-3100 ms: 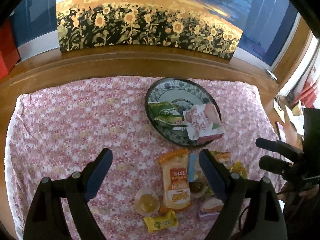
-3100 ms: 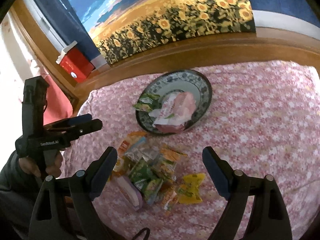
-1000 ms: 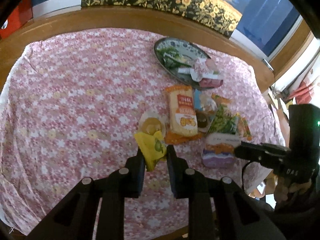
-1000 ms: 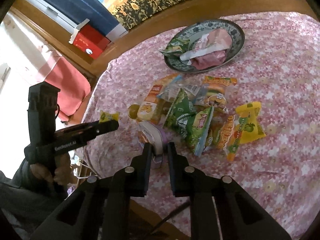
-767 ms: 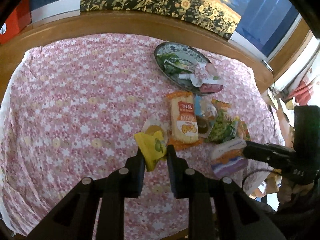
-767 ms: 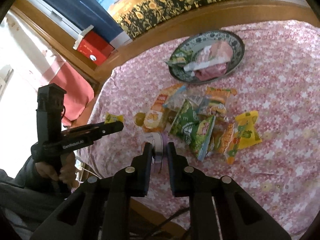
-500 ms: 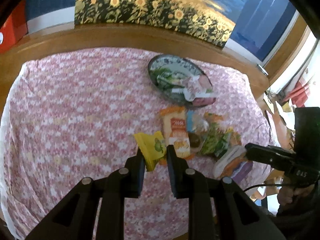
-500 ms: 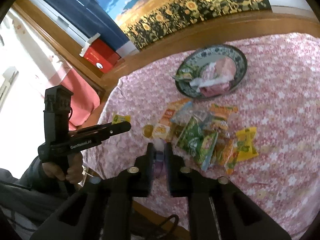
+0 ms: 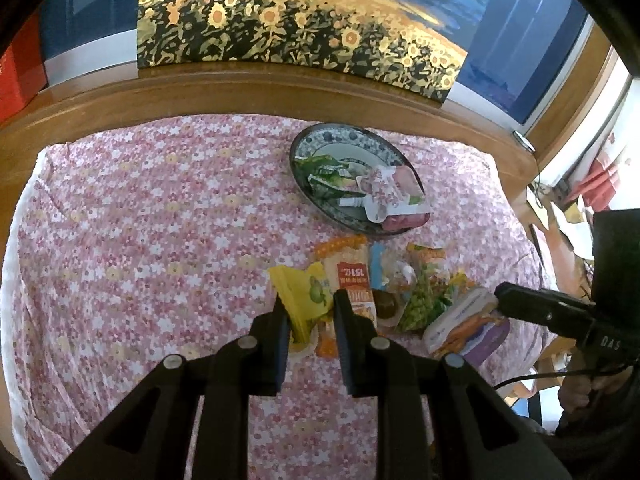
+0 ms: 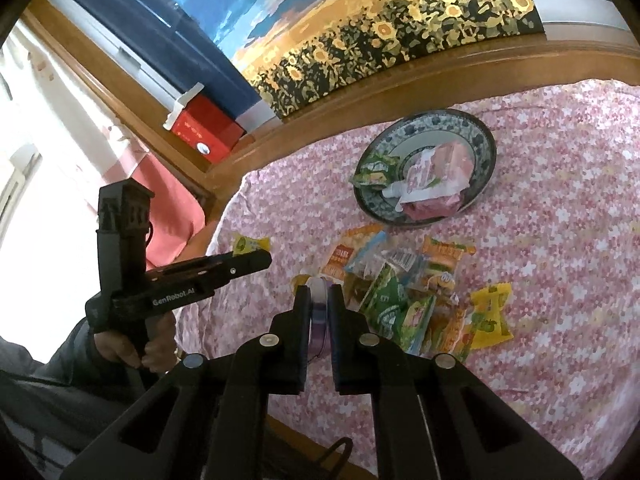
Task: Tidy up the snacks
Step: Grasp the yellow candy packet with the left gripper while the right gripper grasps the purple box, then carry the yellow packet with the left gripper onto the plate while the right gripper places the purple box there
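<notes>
The left gripper [image 9: 307,303] is clenched on a yellow snack packet [image 9: 303,293]. The packet stands up between the two black fingers, above the pink floral tablecloth [image 9: 152,232], with a green fruit print on its face. Seen from the right wrist, the same packet juts from the tip of the left gripper, clear of the cloth.

The right gripper [image 10: 319,298] is clamped on a purple-and-white snack pack [image 10: 319,312]. Its jaws have just been closing, with the pack between them. From the right wrist only the pack's thin edge shows between the fingers. From the left wrist the pack shows its broad face, white with an orange picture and a purple lower band, held off the cloth at the right gripper's tip.

The remaining snacks lie in a loose pile [image 10: 404,280] on the tablecloth, near the front edge. The pile includes an orange-and-white packet [image 9: 352,276], a green bag [image 10: 386,300], and a second yellow packet [image 10: 491,312] lying at the pile's right side in the right wrist view.

A blue-patterned plate [image 9: 312,142] sits beyond the pile, apart from it. It holds a green packet [image 9: 324,170] and a pink-and-white packet [image 9: 394,194].

A hand [image 10: 134,350] grips the handle of the left gripper. A sunflower painting [image 9: 296,28] leans behind the wooden table edge. A red box [image 10: 204,128] stands on the ledge at the left.
</notes>
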A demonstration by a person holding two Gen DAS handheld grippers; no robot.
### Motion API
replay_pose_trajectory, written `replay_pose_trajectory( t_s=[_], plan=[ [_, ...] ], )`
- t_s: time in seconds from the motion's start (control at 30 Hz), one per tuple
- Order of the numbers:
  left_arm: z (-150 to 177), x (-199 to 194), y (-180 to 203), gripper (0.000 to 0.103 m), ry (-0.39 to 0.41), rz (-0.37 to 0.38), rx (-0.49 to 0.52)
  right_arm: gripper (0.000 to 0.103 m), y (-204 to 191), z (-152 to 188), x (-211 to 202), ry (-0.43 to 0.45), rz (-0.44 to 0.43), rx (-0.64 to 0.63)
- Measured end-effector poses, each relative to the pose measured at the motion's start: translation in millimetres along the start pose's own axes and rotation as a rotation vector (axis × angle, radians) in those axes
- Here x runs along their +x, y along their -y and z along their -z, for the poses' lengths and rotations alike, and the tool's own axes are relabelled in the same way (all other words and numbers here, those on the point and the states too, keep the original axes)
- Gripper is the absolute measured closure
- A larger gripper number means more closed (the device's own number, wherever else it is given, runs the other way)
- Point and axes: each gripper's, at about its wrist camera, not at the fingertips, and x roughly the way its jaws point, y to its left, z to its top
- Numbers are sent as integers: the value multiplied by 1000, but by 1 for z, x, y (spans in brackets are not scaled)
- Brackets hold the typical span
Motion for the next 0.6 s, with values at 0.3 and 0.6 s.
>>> replay_pose_trajectory(
  t_s=[0.3, 0.6],
  plan=[
    [-17, 8, 0, 82, 11, 6, 10, 93, 7, -17, 2, 21, 1, 10],
    [-46, 23, 4, 82, 21, 22, 22, 101, 22, -45, 2, 49, -16, 32]
  ],
)
